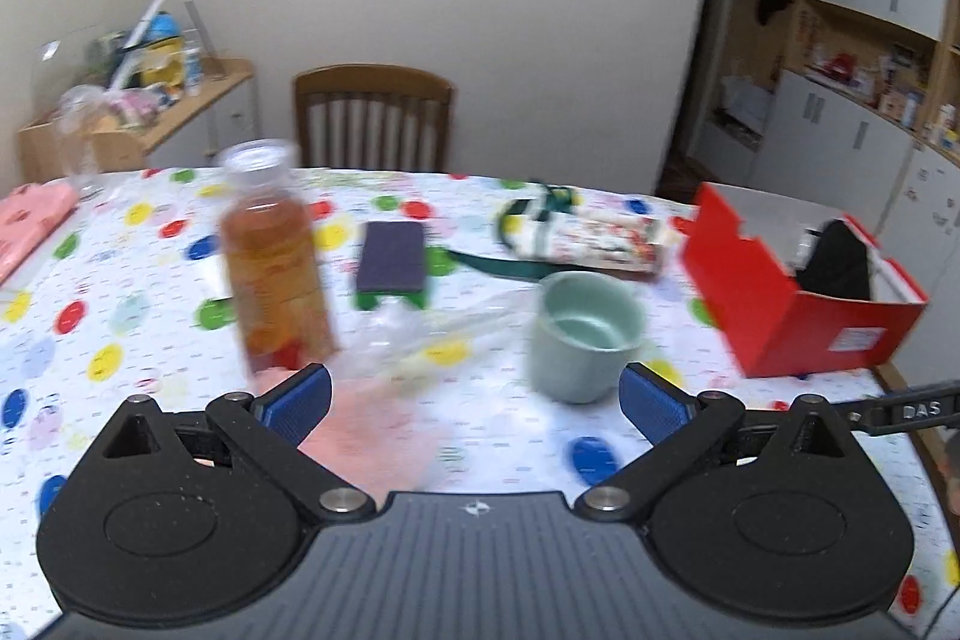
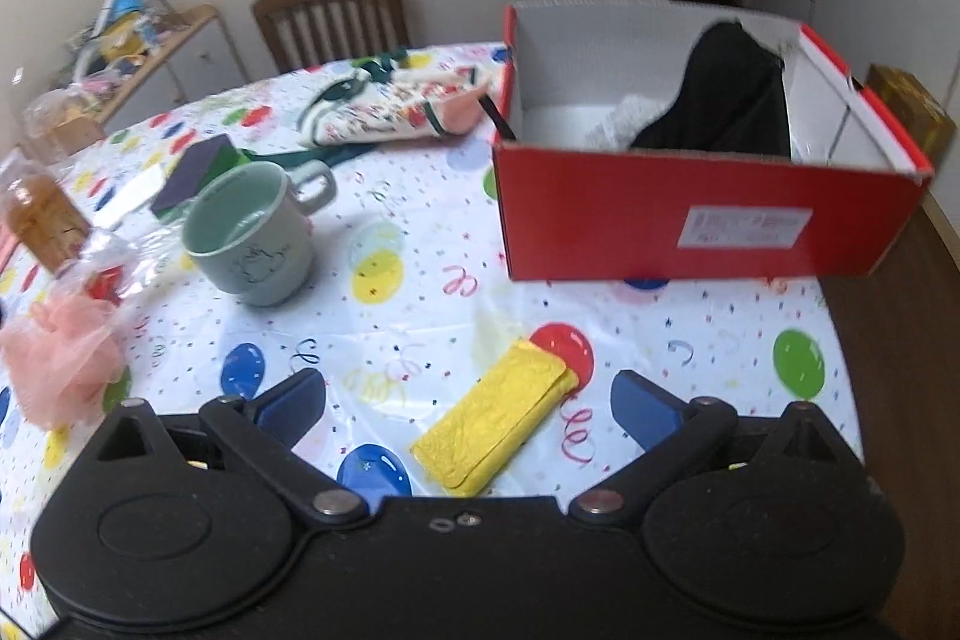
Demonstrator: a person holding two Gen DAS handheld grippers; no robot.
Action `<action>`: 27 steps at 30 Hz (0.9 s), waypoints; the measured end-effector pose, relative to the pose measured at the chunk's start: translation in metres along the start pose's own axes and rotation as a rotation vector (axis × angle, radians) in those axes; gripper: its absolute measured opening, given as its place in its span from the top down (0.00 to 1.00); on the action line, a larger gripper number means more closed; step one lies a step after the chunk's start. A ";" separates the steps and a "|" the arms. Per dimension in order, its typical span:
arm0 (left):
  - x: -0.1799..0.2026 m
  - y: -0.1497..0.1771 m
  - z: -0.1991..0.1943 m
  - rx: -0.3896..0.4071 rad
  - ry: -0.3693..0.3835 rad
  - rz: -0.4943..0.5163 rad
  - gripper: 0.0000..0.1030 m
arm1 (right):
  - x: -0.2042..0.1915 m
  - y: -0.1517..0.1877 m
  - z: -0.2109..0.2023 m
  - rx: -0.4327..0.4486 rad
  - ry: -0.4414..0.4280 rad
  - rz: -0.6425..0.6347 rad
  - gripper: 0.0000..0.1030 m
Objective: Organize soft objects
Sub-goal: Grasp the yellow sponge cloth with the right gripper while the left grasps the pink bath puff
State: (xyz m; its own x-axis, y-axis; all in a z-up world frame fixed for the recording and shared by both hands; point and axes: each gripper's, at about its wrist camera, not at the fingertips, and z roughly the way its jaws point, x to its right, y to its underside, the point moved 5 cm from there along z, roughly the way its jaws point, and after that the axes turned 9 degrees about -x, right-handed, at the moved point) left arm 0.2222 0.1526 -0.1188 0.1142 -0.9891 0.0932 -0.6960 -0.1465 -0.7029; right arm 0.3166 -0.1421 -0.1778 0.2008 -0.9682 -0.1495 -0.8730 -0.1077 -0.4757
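Both the left tongs (image 1: 474, 400) and right tongs (image 2: 468, 403) are spread wide, holding nothing. The folded yellow cloth (image 2: 495, 427) lies on the table (image 2: 420, 304) just ahead of the right tongs; judged light and limp, it is best pinched across its folded edge.

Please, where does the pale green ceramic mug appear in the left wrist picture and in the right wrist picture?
Left wrist view: the pale green ceramic mug stands right of centre, just beyond the right finger of the open left tool.
Right wrist view: the mug stands in the left half, handle turned away from the camera.
Shared landmark: the open red cardboard box stands to the right of the mug in both views.
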 end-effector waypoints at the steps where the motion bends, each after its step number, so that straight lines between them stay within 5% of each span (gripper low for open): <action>1: -0.009 0.001 0.001 0.003 -0.007 -0.014 0.00 | -0.001 0.001 0.004 -0.006 0.008 0.006 0.03; 8: -0.061 0.006 0.028 -0.048 -0.059 -0.065 0.00 | -0.005 0.001 0.027 -0.035 0.066 0.066 0.05; 20: -0.093 0.034 0.084 -0.195 0.000 -0.084 0.01 | 0.000 -0.001 0.064 -0.096 0.136 0.213 0.07; 27: -0.098 0.038 0.103 -0.232 0.025 -0.139 0.02 | 0.001 0.001 0.076 -0.132 0.193 0.234 0.20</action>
State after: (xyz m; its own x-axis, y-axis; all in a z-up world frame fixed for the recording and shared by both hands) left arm 0.2579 0.2460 -0.2270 0.2046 -0.9588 0.1973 -0.8192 -0.2780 -0.5017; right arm 0.3490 -0.1256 -0.2441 -0.0885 -0.9937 -0.0685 -0.9381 0.1063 -0.3296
